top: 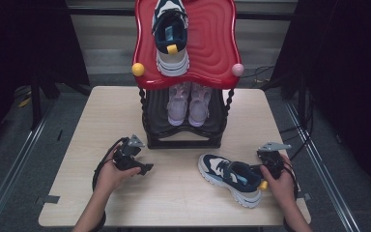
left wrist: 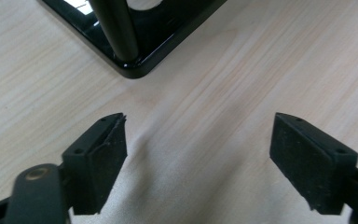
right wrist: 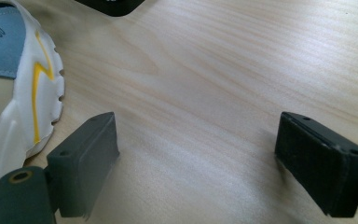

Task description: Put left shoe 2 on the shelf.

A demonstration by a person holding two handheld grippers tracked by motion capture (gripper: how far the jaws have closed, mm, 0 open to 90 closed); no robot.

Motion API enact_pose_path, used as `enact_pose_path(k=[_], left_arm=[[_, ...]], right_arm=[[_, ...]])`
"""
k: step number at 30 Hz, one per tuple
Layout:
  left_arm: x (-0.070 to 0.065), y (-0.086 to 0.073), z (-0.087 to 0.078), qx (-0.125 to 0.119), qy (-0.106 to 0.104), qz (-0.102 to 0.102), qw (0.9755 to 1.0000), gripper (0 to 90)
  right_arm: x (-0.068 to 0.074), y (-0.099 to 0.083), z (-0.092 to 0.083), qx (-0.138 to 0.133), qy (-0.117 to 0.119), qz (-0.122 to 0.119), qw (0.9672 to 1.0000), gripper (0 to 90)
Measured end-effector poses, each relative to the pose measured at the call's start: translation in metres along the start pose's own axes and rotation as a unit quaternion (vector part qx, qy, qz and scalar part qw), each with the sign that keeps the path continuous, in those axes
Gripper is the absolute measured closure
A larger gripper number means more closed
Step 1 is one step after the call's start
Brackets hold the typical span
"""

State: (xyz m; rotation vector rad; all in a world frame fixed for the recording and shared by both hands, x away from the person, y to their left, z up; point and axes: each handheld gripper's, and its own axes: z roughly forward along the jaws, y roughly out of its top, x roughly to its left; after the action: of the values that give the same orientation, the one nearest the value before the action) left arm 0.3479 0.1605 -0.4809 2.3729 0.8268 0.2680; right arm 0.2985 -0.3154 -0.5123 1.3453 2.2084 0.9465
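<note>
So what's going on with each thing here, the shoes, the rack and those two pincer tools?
Left gripper: open, holding nothing, over bare table.
Right gripper: open, holding nothing, beside the shoe's heel.
Navy and white sneaker on the table: upright on its sole, not on the rack.
Matching sneaker: on the red top shelf.
Pink pair: side by side on the black lower shelf.

I see 2 forearms coming in from the near edge. My left hand (top: 110, 175) holds the left gripper (top: 144, 168) low, pointing right; its jaws stand wide apart with nothing between them. My right hand (top: 282, 181) holds the right gripper (right wrist: 196, 161) low too, its jaws spread wide and gripping nothing.
</note>
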Motion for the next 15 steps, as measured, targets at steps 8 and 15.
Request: enact_pose_path(k=[8,15], left_arm=[[0.001,-0.010,0.008,-0.020,0.010,-0.012,0.9997,17.0],[0.000,-0.020,0.013,-0.044,0.010,-0.023,0.9987,15.7]], right_arm=[[0.000,0.000,0.000,0.000,0.002,0.000,1.0000,12.8],[-0.001,-0.001,-0.002,-0.001,0.007,-0.003,1.0000,13.7]])
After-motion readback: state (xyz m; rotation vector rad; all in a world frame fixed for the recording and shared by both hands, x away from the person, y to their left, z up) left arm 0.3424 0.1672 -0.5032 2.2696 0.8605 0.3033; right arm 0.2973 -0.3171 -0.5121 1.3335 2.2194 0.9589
